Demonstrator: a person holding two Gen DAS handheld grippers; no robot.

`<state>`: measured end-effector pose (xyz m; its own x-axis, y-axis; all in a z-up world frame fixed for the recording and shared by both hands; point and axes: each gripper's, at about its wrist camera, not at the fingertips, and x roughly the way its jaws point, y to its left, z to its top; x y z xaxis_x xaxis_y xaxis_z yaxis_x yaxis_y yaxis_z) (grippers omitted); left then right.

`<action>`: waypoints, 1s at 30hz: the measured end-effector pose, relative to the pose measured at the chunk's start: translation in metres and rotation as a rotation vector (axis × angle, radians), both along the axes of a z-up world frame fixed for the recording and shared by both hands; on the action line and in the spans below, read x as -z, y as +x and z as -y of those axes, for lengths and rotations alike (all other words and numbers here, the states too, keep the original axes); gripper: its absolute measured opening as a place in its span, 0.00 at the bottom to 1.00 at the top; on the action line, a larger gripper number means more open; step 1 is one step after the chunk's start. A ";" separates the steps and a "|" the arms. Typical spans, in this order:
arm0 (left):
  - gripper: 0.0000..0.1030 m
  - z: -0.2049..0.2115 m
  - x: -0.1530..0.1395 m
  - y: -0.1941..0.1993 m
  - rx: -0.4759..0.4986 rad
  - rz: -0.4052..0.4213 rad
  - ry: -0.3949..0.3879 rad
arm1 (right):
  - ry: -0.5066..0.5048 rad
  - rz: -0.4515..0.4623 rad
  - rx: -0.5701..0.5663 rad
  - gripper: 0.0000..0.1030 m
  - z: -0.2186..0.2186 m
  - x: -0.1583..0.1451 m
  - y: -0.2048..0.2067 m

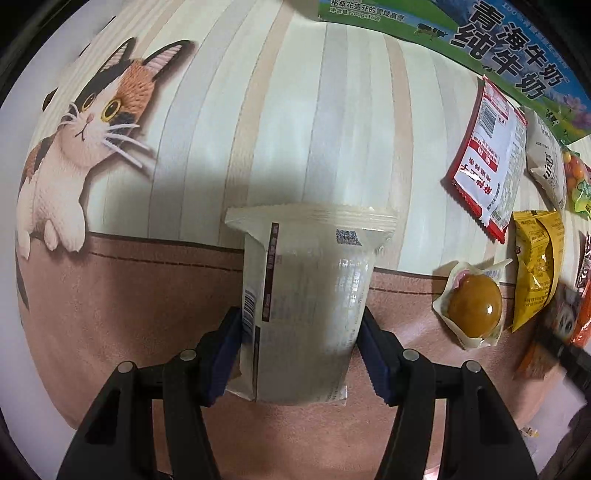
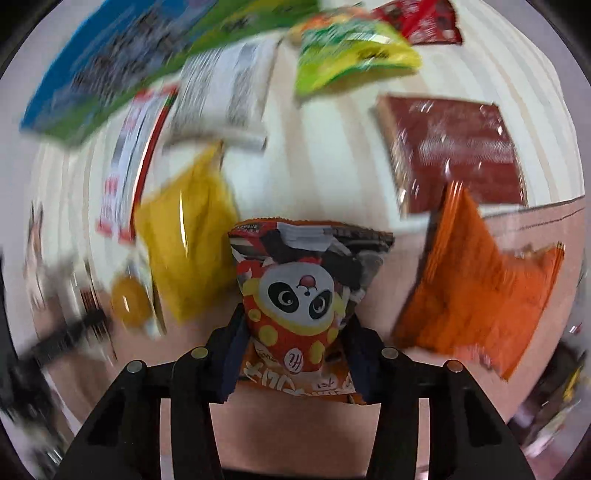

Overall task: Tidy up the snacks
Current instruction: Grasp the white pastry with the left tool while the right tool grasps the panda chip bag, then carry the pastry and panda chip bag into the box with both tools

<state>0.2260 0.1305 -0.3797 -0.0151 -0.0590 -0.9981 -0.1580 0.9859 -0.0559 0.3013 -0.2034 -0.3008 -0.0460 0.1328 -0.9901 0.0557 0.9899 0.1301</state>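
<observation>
My left gripper (image 1: 300, 332) is shut on a pale translucent snack packet (image 1: 306, 295) and holds it over the cat-print mat (image 1: 110, 147). To its right lie a wrapped brown egg (image 1: 474, 306), a yellow packet (image 1: 535, 266) and a red-and-white packet (image 1: 487, 158). My right gripper (image 2: 295, 339) is shut on an orange panda-print packet (image 2: 299, 295). The right wrist view is motion-blurred. Around it lie a yellow packet (image 2: 188, 236), an orange packet (image 2: 476, 284) and a dark red packet (image 2: 458, 155).
A blue-and-green milk carton box (image 1: 498, 48) stands at the mat's far edge; it also shows in the right wrist view (image 2: 110, 62). A green packet (image 2: 351, 55), a white packet (image 2: 229, 96) and a red packet (image 2: 424, 18) lie at the back.
</observation>
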 end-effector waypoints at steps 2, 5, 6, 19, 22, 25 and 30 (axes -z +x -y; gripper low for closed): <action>0.58 -0.003 0.001 0.020 0.005 0.001 0.008 | -0.019 -0.014 -0.053 0.49 -0.008 0.004 -0.012; 0.58 0.005 0.008 0.017 0.025 0.002 0.029 | -0.017 -0.017 -0.042 0.54 -0.014 0.013 -0.020; 0.58 0.008 0.008 0.022 0.029 0.001 0.034 | -0.014 -0.010 -0.033 0.56 -0.015 0.015 -0.021; 0.55 0.048 -0.023 0.001 0.045 0.055 0.020 | 0.043 0.056 0.044 0.42 -0.010 -0.011 -0.051; 0.55 0.060 -0.048 -0.003 0.054 0.093 -0.014 | 0.086 0.086 0.041 0.42 -0.010 -0.036 -0.053; 0.55 0.072 -0.081 0.004 0.064 0.141 -0.068 | 0.163 0.129 0.037 0.42 -0.015 -0.069 -0.049; 0.55 0.087 -0.140 0.037 0.089 0.234 -0.155 | 0.284 0.211 0.029 0.42 -0.018 -0.133 -0.015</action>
